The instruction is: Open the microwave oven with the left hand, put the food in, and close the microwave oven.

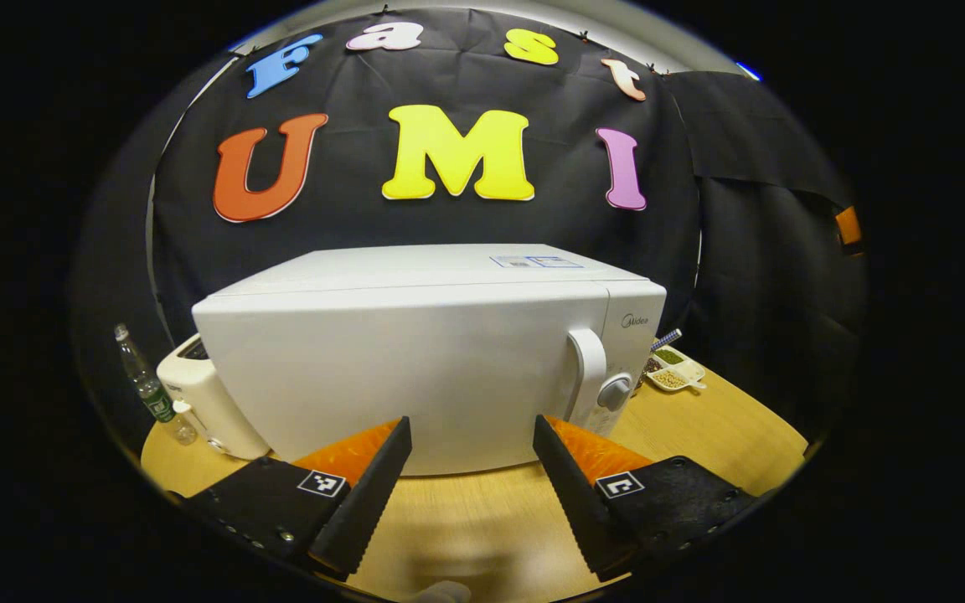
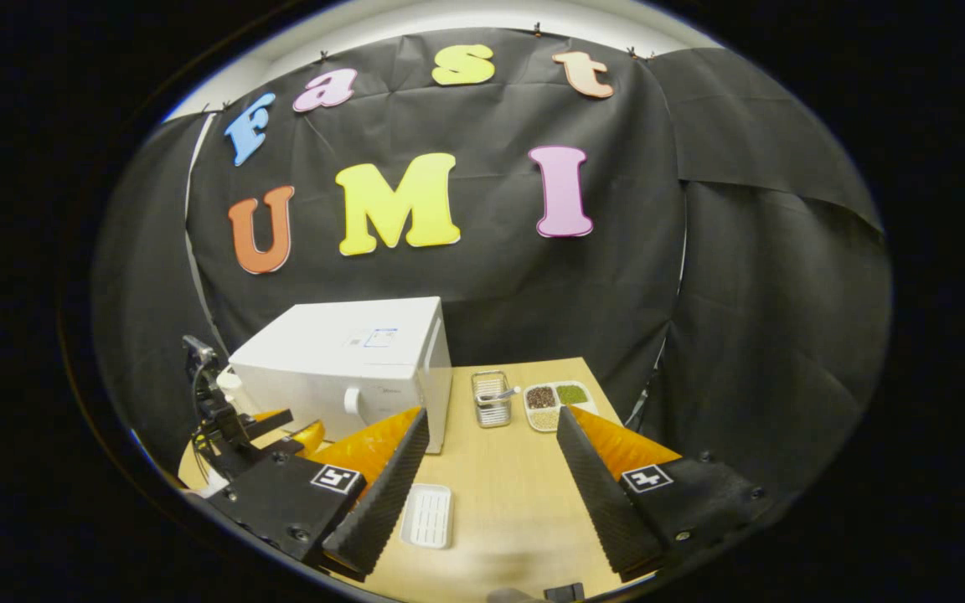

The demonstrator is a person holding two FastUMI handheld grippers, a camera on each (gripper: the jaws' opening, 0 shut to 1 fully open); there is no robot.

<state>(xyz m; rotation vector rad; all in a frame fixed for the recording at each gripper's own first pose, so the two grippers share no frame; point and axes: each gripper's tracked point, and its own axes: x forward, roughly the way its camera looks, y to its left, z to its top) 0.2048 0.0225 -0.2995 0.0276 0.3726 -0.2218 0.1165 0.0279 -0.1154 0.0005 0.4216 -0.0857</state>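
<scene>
Microwave oven, white and with its door shut, is seen standing on the wooden table straight ahead in the left gripper view; its vertical door handle and a round knob lie at its right edge. The left gripper is held in front of the door with its fingers spread wide and nothing between them, apart from the oven. A white toaster is set just beside the oven on its left, with a clear plastic bottle farther left. A divided dish of beans and grains is seen to the right of the oven.

In the right gripper view, the right gripper is likewise held open and empty above the table. A white ridged tray lies on the table near its left finger. A small wire basket stands between the oven and the divided dish. The left gripper is seen at the left, near the oven's front.
</scene>
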